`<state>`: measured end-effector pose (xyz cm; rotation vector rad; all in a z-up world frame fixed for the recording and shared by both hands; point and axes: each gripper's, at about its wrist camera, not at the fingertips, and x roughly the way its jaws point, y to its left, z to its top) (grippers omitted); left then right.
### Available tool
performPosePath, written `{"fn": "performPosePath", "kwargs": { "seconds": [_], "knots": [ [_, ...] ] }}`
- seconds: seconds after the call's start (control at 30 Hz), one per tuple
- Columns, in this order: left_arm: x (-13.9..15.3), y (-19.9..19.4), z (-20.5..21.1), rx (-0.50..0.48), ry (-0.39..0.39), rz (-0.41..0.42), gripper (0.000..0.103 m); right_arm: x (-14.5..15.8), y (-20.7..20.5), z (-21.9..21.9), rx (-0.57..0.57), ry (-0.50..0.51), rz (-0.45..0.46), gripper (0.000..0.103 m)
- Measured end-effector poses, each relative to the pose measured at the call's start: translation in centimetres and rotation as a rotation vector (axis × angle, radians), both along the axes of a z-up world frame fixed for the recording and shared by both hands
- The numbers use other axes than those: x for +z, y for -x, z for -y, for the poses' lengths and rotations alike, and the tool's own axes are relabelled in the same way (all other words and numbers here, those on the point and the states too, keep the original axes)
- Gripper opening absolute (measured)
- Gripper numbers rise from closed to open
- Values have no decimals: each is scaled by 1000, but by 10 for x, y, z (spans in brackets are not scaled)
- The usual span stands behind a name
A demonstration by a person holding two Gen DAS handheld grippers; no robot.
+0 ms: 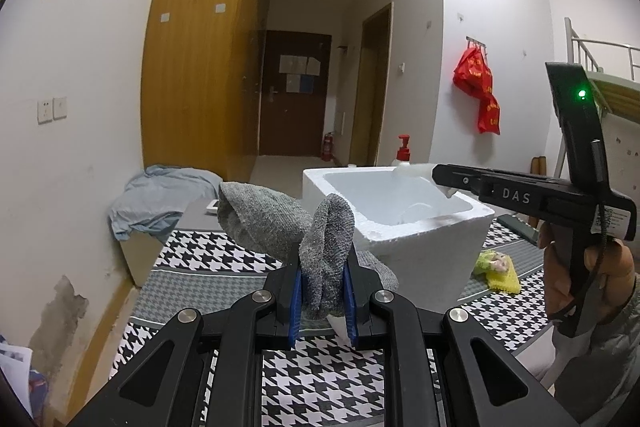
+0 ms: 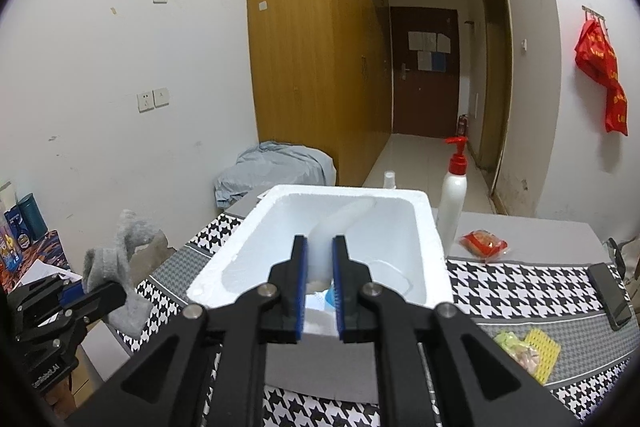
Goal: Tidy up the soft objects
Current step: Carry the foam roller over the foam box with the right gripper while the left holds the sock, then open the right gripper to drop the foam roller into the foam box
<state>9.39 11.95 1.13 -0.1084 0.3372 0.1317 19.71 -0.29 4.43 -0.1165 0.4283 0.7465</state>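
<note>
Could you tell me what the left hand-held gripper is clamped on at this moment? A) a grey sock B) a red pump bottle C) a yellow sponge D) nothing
A: the left hand-held gripper has its blue pads pressed against a grey sock held above the houndstooth cloth.

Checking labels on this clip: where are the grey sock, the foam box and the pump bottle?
grey sock (image 1: 326, 259), left wrist view, bunched middle.
foam box (image 2: 434, 227), right wrist view, right rim.
pump bottle (image 2: 452, 203), right wrist view, white body.
</note>
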Motion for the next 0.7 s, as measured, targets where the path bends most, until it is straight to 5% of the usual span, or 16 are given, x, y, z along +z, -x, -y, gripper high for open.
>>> {"fn": "performPosePath", "kwargs": {
  "seconds": [0.27,0.43,0.7],
  "knots": [
    [-1,1,-4,12,3,-5,18,-6,-7,-8,-1,32,-18,22],
    [0,1,-5,19,1,-2,18,-5,0,-3,-34,15,25,89],
    [2,2,-3,23,-5,-1,18,2,16,0,-16,12,101,96]
  ]
}}
